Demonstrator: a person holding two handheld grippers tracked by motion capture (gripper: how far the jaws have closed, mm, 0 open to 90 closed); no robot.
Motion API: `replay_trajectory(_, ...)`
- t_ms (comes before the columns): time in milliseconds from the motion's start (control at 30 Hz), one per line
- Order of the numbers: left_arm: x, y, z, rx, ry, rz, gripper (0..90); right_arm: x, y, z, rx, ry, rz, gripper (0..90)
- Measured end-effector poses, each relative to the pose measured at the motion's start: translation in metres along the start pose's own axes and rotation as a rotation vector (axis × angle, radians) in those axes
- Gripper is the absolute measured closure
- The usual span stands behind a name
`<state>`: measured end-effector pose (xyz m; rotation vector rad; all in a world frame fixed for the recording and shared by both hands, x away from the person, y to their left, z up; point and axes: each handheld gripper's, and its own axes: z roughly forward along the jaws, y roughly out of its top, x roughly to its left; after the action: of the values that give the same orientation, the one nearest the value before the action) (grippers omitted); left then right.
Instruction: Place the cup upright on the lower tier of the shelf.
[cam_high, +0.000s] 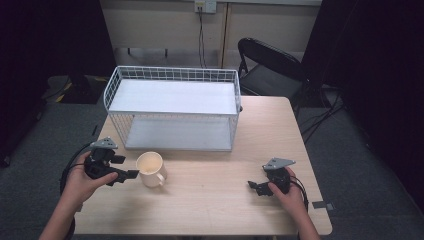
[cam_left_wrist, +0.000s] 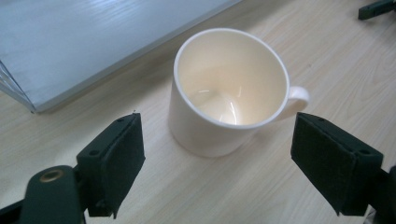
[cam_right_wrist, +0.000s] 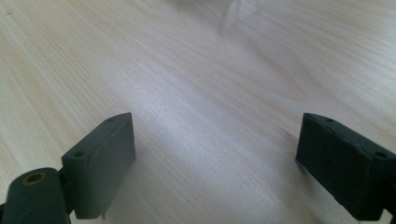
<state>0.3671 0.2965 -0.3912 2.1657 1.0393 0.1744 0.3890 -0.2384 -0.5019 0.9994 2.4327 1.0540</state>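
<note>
**Already lined up: mug being faced by the spread left gripper**

Squarely ahead of the left gripper (cam_high: 131, 174), the cream mug (cam_high: 151, 169) is being presented upright on the counter (cam_high: 220, 200), mouth up and empty, just in front of the white wire basket (cam_high: 172, 107). In the left gripper view the mug (cam_left_wrist: 227, 91) is being framed between the two black pads (cam_left_wrist: 114, 161), which are being held wide apart with nothing between them; the body of the mug is lying just beyond the tips, not yet touched, as far as can be told. Its handle (cam_left_wrist: 298, 95) is being turned toward the pad on that view's right, so the handle side is being crowded more than the plain side. In the high view the handle is being pointed toward the person and slightly to the right.

The relation that matters is being set by nearness: the mug is just beside the left gripper, while the right gripper (cam_high: 256, 187) is being kept well apart from it, low over bare wood toward the counter's right. Its jaws are also being held spread, empty, in the right gripper view (cam_right_wrist: 215, 163).

Judged from this, a short push forward is being called for, so that the mug's wall is taken between the pads. The handle is likely being risked: a pad closing on it instead of the wall could turn or tip the mug. The basket's open front is being left free right behind it.
</note>
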Motion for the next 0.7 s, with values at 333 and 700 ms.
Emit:
replay_trajectory(333, -0.001, 0.012, 0.0, -0.018, 0.034, 0.0, 17.0, 0.0, 0.0, 0.0, 0.0, 0.0, 0.0, 10.9)
replay_trajectory(700, 0.002, 0.023, 0.015, -0.028, 0.085, -0.053, 16.4, 0.0, 0.0, 0.0, 0.0, 0.0, 0.0, 10.9)
